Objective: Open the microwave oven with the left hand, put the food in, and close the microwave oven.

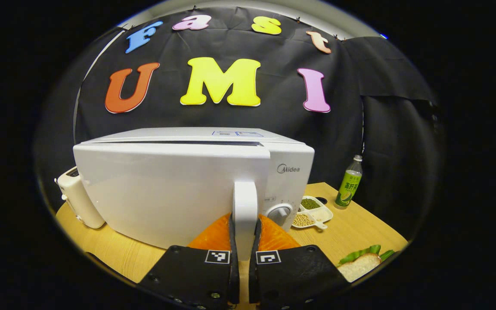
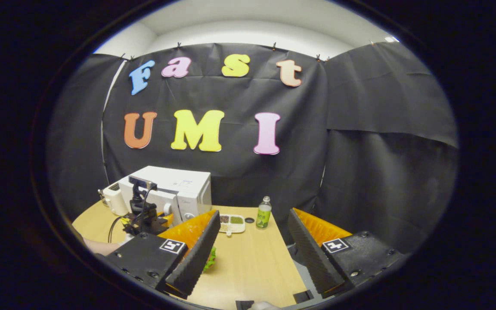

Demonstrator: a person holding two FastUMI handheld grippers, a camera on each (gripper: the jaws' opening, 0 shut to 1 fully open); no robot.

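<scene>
1. While the left gripper point(image 1: 244, 232) has its two fingers pressed on either side of the microwave's upright handle point(image 1: 245, 206), the door point(image 1: 170, 189) looks just cracked, a dark gap showing along its top edge.
2. To do this step well, I judge the pull should follow the door's arc about its left-hand hinge instead of coming straight back, with the grip kept square on the handle so it does not slide off the smooth bar.
3. The microwave point(image 2: 178, 189) sits on the far left of the wooden table point(image 2: 248, 258); steadiness matters, since a jerk could drag the whole box.
4. The food, a sandwich point(image 1: 362, 261) with lettuce, lies on the near right of the table in the left gripper view, well apart from the door.
5. The right gripper point(image 2: 250, 254) hangs over the table with jaws wide apart, holding nothing.
6. The right gripper view adds the left gripper point(image 2: 142, 215) seen from outside at the microwave front, and a green bottle point(image 2: 264, 213) beside a divided dish point(image 2: 231, 223).
</scene>
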